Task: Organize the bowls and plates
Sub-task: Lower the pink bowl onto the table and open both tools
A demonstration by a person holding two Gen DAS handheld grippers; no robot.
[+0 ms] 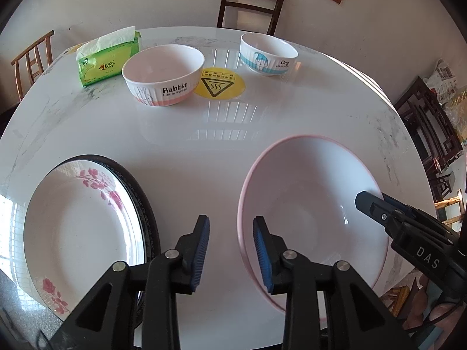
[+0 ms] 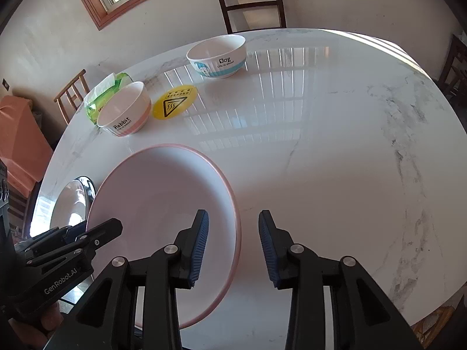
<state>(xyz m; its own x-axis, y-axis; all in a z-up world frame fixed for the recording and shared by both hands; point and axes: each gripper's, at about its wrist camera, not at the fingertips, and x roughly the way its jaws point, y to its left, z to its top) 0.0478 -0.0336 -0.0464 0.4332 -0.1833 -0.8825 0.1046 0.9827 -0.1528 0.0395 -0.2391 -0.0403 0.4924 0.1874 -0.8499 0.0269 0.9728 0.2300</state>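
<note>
The big pink-rimmed plate [image 1: 309, 204] lies flat on the white marble table [image 2: 335, 145], face up. It is round, pale inside, with a thin pink line on its edge. The left gripper [image 1: 230, 250] is at its left edge and the right gripper [image 2: 233, 248] at its right edge. Both have their jaws apart, and the plate's edge sits between the blue pads without being squeezed. It is let go.

To the left is a white flower plate [image 1: 81, 227] with pink roses, stacked on a dark-rimmed plate [image 1: 146, 204], both face up.

Farther back stand two bowls, open side up. The pink bowl [image 1: 163, 75] says "Rabbit, Life is sweet". The blue bowl [image 1: 268, 55] says "Dog". Between them is a round yellow sticker [image 1: 220, 84] with a hot-steam triangle. A green tissue pack [image 1: 108, 55] lies beside the pink bowl. One gripper reads "GenRobot.AI", the other "DAS".
</note>
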